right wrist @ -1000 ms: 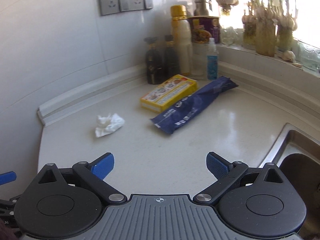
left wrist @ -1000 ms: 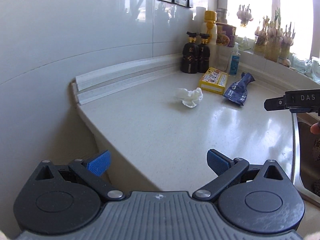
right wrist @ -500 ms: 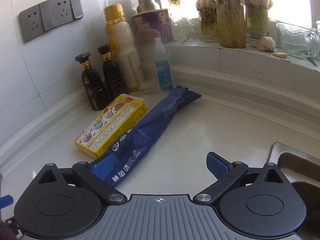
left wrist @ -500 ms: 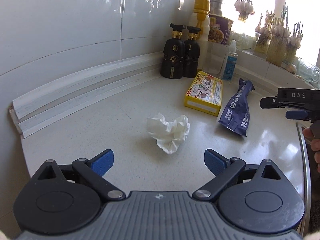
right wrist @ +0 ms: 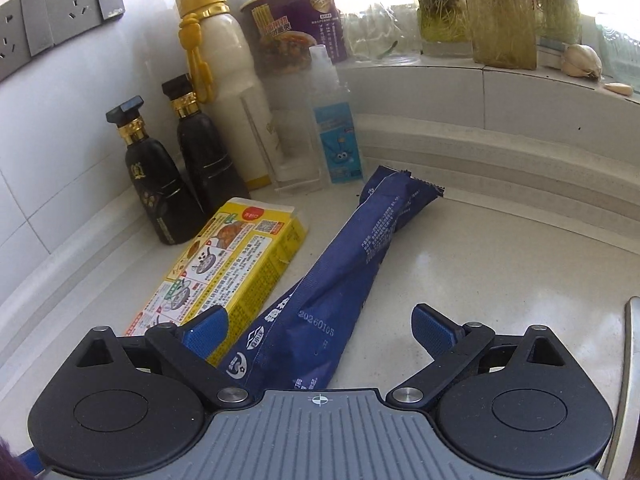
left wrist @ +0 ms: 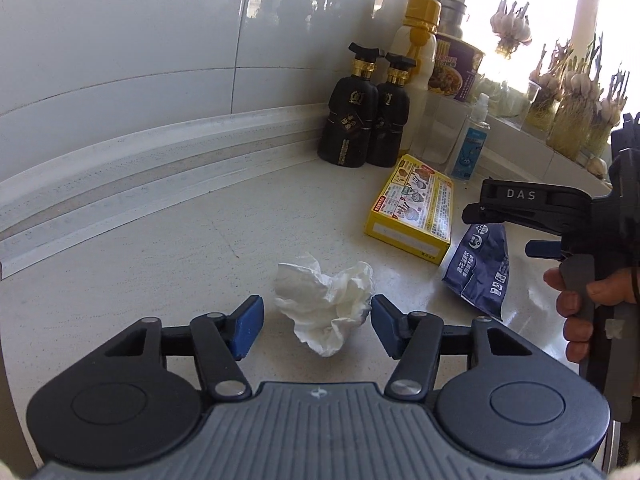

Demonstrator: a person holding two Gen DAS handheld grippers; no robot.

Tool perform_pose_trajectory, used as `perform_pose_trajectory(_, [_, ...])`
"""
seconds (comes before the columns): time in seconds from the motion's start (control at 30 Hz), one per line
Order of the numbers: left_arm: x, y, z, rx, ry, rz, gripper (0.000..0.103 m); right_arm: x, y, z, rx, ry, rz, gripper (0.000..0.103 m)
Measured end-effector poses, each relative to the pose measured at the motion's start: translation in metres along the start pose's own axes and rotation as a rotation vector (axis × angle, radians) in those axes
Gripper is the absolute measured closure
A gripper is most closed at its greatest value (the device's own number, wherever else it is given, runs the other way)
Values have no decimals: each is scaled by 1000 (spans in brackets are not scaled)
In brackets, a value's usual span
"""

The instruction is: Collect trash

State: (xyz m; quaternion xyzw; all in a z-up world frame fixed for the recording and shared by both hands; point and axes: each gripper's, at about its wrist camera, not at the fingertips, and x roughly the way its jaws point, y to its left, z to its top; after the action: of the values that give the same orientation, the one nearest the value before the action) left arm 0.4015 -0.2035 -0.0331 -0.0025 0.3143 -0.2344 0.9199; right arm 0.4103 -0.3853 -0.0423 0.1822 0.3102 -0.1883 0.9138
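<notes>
Jaws of the left gripper [left wrist: 316, 330] closing about the crumpled tissue [left wrist: 326, 298] without clamping it, right gripper [right wrist: 316, 334] wide astride the blue wrapper [right wrist: 320, 300]; neither, nor yellow box [right wrist: 224, 272], yet lifted off the countertop [right wrist: 500, 248].

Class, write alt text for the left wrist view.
The left gripper is closing around a crumpled white tissue on a pale counter. Right of it lie a yellow box and blue wrapper, under the right gripper.

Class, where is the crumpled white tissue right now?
In the left wrist view, the tissue lies on the counter, between the closing left tool's pads, left of the yellow box.
</notes>
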Motion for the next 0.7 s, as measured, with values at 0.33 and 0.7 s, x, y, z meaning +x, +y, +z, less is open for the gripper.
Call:
perform_pose_trajectory(0.33, [5,6,1,-78,19,-31,83,-6,-17,-5,-38,-11,-17,52])
perform_pose_trajectory(0.7, [-7,14,-9,-163,21,-59,93,-35,-41,-19,2,12,64,64])
